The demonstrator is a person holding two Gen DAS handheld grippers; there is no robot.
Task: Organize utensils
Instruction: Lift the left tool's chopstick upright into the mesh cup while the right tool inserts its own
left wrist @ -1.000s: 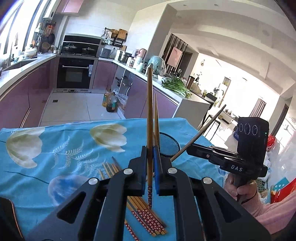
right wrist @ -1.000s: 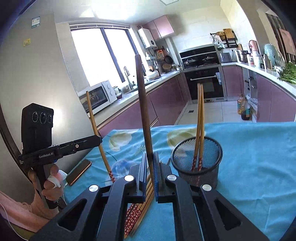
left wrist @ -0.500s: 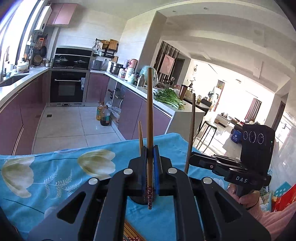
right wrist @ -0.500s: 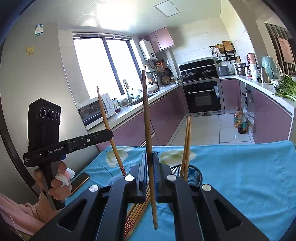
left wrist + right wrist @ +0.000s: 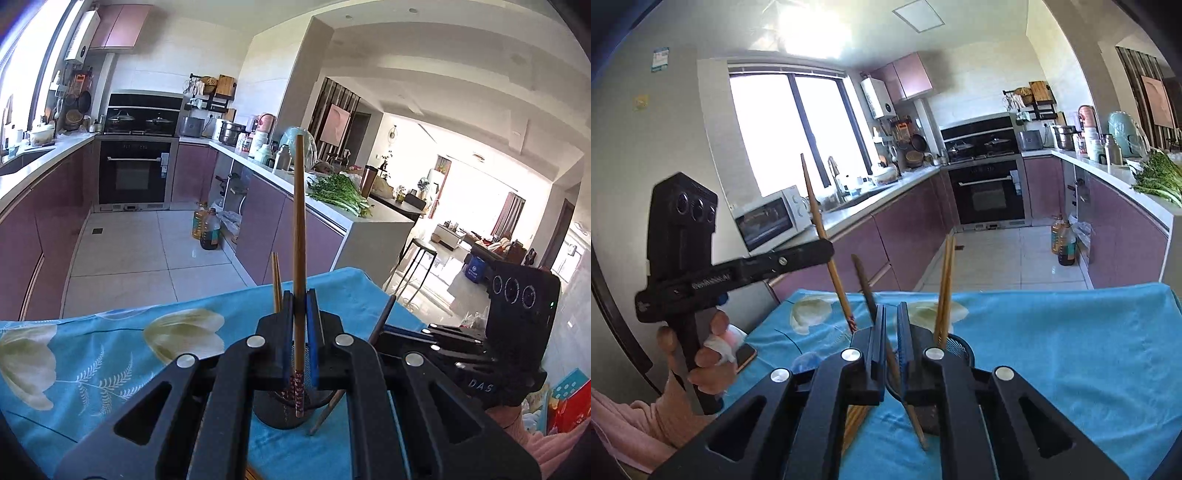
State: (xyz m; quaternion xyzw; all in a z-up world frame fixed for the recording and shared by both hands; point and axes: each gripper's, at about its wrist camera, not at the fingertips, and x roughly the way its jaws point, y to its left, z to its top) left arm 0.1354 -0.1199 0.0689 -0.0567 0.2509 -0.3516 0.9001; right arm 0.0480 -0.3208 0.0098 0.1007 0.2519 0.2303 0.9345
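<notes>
Kitchen, purple cabinets; desk [image 5: 1071, 350] under blue floral cloth. Mesh holder [image 5: 284, 410] is the landmark. Left tool [image 5: 300, 332] pinches a light chopstick [image 5: 299, 236] upright directly above it, aligned to drop. Right tool [image 5: 891, 347] is slightly parted around a dark chopstick [image 5: 866, 284], leaning loose just beside the holder.

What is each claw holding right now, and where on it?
Left claw: light chopstick, gripped near its patterned end. Right claw: dark chopstick, about mid-length; grip looks loose.
</notes>
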